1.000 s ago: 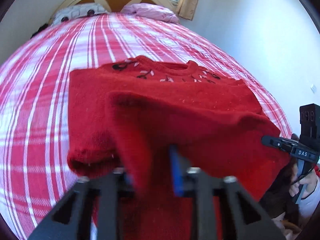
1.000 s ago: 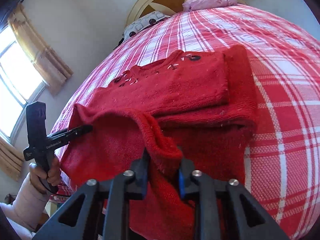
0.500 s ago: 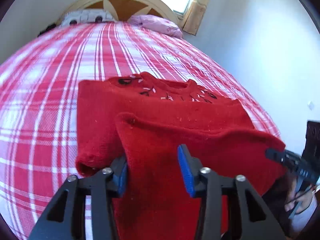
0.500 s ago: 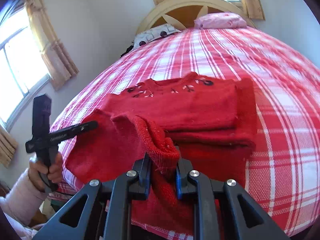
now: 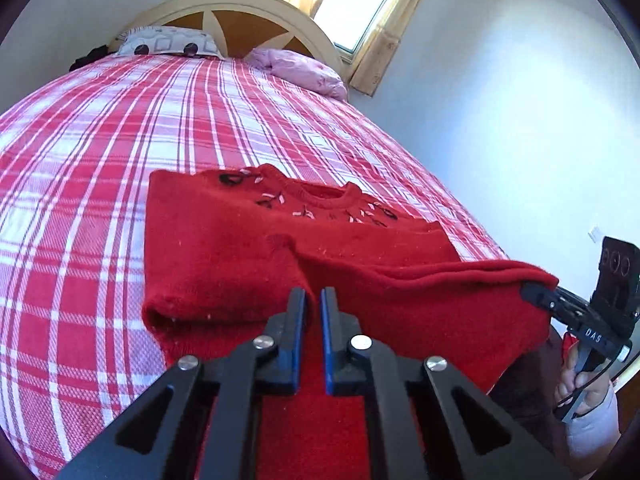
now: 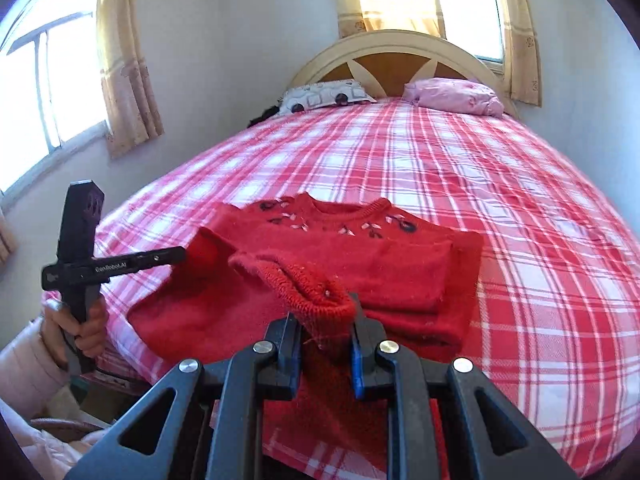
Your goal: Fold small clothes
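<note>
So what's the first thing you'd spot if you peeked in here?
A bright red sweater with little stitched flowers by the neck, lying half folded on the red and white checked bed. Next, the two black tools: the right tool and the left tool each pinch its near edge, lifted off the bed.

- sweater [image 5: 248,248]: red, dark and pale stitching at the collar
- bedspread [image 5: 80,152]: red-and-white plaid
- pillow [image 6: 452,94]: pink
- claw pads [image 5: 329,336]: blue

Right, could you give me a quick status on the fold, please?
Left gripper just closed on hem of red knit sweater. Right gripper shut on its bunched edge. Nothing in the way.
</note>
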`<state>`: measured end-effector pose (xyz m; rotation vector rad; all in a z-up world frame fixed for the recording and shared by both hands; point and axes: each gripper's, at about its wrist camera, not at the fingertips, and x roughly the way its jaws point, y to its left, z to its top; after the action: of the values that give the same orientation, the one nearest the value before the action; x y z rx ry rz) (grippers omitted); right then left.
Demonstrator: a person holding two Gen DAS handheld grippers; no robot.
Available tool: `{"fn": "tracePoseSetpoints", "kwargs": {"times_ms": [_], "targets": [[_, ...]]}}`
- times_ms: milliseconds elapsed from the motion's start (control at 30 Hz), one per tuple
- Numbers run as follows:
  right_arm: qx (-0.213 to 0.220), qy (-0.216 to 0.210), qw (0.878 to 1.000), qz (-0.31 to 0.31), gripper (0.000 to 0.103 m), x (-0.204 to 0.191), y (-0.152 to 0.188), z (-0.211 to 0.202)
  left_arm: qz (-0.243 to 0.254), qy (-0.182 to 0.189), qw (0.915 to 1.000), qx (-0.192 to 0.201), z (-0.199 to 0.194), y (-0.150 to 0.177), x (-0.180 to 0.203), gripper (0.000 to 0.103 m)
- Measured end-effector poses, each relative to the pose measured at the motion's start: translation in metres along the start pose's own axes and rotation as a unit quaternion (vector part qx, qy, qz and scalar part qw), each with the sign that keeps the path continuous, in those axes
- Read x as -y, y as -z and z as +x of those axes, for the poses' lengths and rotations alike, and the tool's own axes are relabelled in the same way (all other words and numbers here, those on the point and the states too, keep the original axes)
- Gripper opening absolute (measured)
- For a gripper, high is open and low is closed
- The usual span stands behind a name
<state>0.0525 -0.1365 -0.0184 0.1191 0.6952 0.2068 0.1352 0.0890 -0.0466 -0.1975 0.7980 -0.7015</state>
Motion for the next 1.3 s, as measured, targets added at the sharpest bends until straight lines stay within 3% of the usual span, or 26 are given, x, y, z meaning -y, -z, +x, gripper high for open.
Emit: {"fn": "tracePoseSetpoints", "kwargs": {"times_ms": [100,233,400,467,533,633,800,867,1000,1200,1233,1300], "targets": [[-0.028,0.009,0.999,0.015,0.019,0.01,0.005,0.019,0.008,-0.026,0.9991,-0.032,0.017,-0.002,-0.003,0.008],[-0.048,0.011,0.998,0.036,0.019,0.018,0.021,0.033,-0.02,-0.024,0.9965,-0.077,0.038,-0.005,-0.016,0.016],[-0.053,0.011,0.997,0.061,0.02,0.03,0.033,0.036,0.0,-0.043,0.9961,-0.077,0.052,-0.01,-0.012,0.031],[-0.05,0.008,0.995,0.088,0.021,0.04,0.037,0.036,-0.007,-0.036,0.997,-0.068,0.053,-0.011,-0.013,0.025],[-0.038,0.011,0.993,0.112,0.021,0.05,0.038,0.032,-0.015,-0.024,0.9976,-0.063,0.053,-0.01,-0.013,0.004],[-0.019,-0.002,0.987,0.158,0.021,0.066,0.042,0.025,-0.028,-0.011,0.9981,-0.055,0.043,-0.009,-0.012,0.005],[-0.006,-0.047,0.973,0.227,0.024,0.086,0.052,0.016,-0.066,0.021,0.9976,-0.006,0.008,-0.011,-0.021,0.005],[-0.005,-0.059,0.969,0.238,0.026,0.087,0.057,0.015,-0.065,0.014,0.9978,0.003,0.0,-0.011,-0.021,0.005],[-0.029,-0.052,0.974,0.22,0.026,0.076,0.062,0.027,-0.049,-0.008,0.9986,-0.017,0.011,-0.004,-0.019,0.005],[-0.052,-0.005,0.984,0.173,0.026,0.062,0.062,0.039,-0.05,-0.022,0.9979,-0.033,0.025,0.001,-0.02,0.005],[-0.053,0.003,0.985,0.163,0.024,0.061,0.061,0.038,-0.054,-0.022,0.9977,-0.033,0.025,0.001,-0.021,0.005],[-0.048,0.022,0.989,0.137,0.009,0.055,0.053,0.031,-0.061,-0.023,0.9974,-0.031,0.022,-0.001,-0.023,0.005]]}}
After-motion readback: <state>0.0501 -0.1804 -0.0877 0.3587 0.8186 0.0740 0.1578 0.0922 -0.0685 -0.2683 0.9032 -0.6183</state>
